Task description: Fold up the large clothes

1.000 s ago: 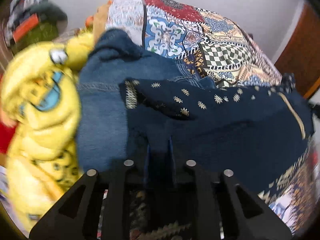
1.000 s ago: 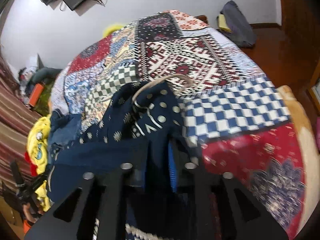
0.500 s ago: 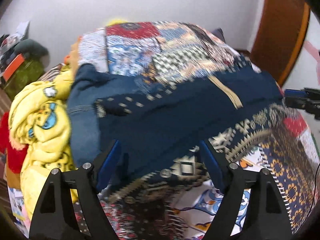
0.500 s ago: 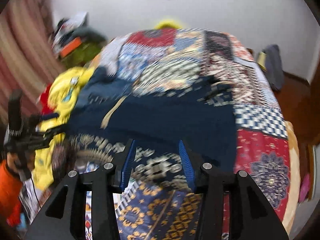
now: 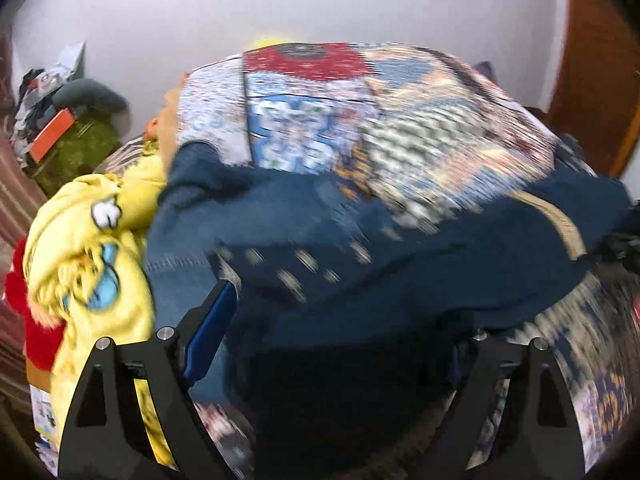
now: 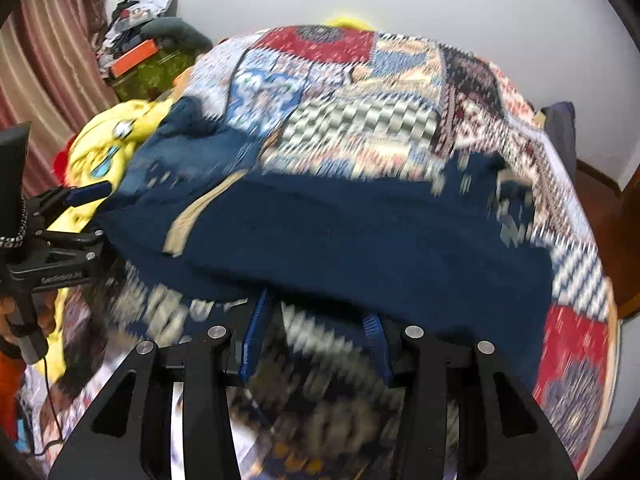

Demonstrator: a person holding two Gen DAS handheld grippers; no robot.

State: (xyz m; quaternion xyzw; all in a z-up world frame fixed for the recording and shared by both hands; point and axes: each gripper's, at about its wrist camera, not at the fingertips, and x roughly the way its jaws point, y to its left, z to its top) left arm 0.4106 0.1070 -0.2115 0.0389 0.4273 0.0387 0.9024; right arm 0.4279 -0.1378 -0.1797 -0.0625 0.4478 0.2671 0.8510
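A yellow toy (image 5: 80, 264) lies at the left edge of the bed (image 6: 360, 92), and beside it sits a blue denim piece (image 5: 180, 248). The dark blue cloth (image 6: 360, 232) lies spread across the bed on top of the patchwork cover, and it runs from the toy side almost to the right edge. A tan strip (image 6: 200, 216) shows on it near the left end.

The left gripper (image 5: 336, 344) is wide open over the near left part of the cloth. It holds nothing. Its blue pads (image 5: 212, 328) sit far apart.

The right gripper (image 6: 316, 336) is open too, a bit less wide, and it holds nothing. It hovers at the near edge of the cloth, close to the middle.

The pictures are blurry, so both grippers seem to be moving. I think one fold is laid down and the next grab is coming.

To do it well, each gripper should go to one end of the near edge. Pinch only the dark blue cloth, not the cover under it. Keep clear of the denim piece and the toy. Grab both ends at the same height, lift together, and keep the edge straight so the fold lies flat.
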